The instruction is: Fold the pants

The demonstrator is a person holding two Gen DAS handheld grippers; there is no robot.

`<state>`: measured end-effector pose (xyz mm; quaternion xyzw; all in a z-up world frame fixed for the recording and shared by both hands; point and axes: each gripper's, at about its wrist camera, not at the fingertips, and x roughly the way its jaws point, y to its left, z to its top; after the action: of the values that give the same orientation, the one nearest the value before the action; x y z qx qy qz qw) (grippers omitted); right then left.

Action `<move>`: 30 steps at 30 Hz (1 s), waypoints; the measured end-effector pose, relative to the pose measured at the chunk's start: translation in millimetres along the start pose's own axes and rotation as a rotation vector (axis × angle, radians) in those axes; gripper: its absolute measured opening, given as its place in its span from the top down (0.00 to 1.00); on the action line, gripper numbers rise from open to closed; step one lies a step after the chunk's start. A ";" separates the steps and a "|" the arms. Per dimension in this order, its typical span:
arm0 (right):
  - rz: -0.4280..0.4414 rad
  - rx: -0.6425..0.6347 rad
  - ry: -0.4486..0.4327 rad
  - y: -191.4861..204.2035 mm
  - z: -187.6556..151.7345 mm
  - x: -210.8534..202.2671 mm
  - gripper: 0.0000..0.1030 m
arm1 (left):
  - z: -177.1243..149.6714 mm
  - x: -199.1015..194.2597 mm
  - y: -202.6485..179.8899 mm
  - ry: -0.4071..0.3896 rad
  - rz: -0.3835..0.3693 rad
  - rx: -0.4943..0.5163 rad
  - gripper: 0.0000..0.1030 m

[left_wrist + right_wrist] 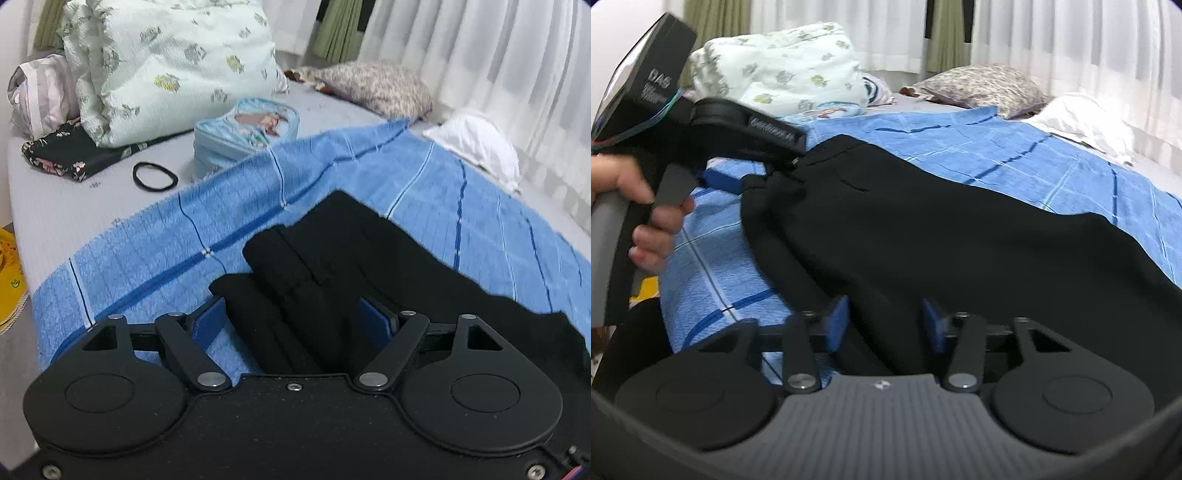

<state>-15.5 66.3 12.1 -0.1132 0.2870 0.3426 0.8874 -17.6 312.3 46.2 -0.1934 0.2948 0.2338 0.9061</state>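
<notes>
**A:** On the bed, right on top of the blue blanket [155,258], there's a pair of black pants [923,229]. How far along do you reckon the fold is?

**B:** Early, I'd say. In the right wrist view the pants lie spread across the blanket at a slant, waistband end far left, the rest running near right. In the left wrist view there's a bunched or doubled-over bit near the gripper, so maybe one fold is started, but nothing like a tidy stack.

**A:** What are the grippers doing?

**B:** Left gripper [291,317] has its jaws wide apart with that bunched black cloth sitting between them, pads [208,319] not pressing on it as far as I can see. Right gripper [886,317] has its jaws only partly apart, astride an edge of the pants; can't tell if the pads really bite the cloth.

**A:** And the person?

**B:** You see a hand [646,221] on the left gripper's handle, far left in the right view, with that gripper's tip at the waistband.

**A:** So what's left?

**B:** Most of it, my guess. Get a proper grip on both ends, bring one end over the other, flatten. The pillows [166,66] and pouch [243,136] sit well clear at the far end.
</notes>
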 end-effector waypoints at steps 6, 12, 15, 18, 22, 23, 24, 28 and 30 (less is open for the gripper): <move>0.014 -0.049 -0.025 16.6 -0.7 -4.9 0.93 | 7.2 7.3 -3.9 -0.027 0.063 0.009 0.83; 0.059 -0.070 -0.031 28.7 -8.8 -17.6 0.95 | -2.6 -15.9 -10.9 -0.109 0.106 0.096 0.86; 0.057 -0.036 -0.035 21.8 -10.8 -17.0 0.84 | -8.5 0.8 -5.6 -0.043 0.152 0.068 0.82; 0.013 -0.026 -0.037 7.0 -14.1 -23.8 0.59 | -13.5 1.9 -8.7 -0.065 0.182 0.100 0.80; -0.106 0.040 -0.012 -44.2 -39.4 -50.7 0.58 | -15.2 3.6 -12.3 -0.063 0.202 0.102 0.78; -0.141 0.063 -0.004 -58.5 -45.7 -59.1 0.58 | -15.1 3.9 -13.2 -0.063 0.207 0.102 0.78; -0.191 0.094 0.002 -78.4 -55.0 -73.0 0.58 | -15.5 4.1 -14.6 -0.064 0.215 0.108 0.78; -0.409 0.171 0.049 -150.1 -89.0 -121.7 0.53 | -16.1 5.5 -19.6 -0.065 0.241 0.119 0.78; -0.529 0.213 0.083 -187.4 -107.0 -147.0 0.49 | -16.1 6.2 -21.9 -0.064 0.255 0.119 0.78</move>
<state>-23.9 -194.7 12.6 -0.1040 0.3180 0.0622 0.9403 -8.5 288.4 34.9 -0.0926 0.3014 0.3351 0.8879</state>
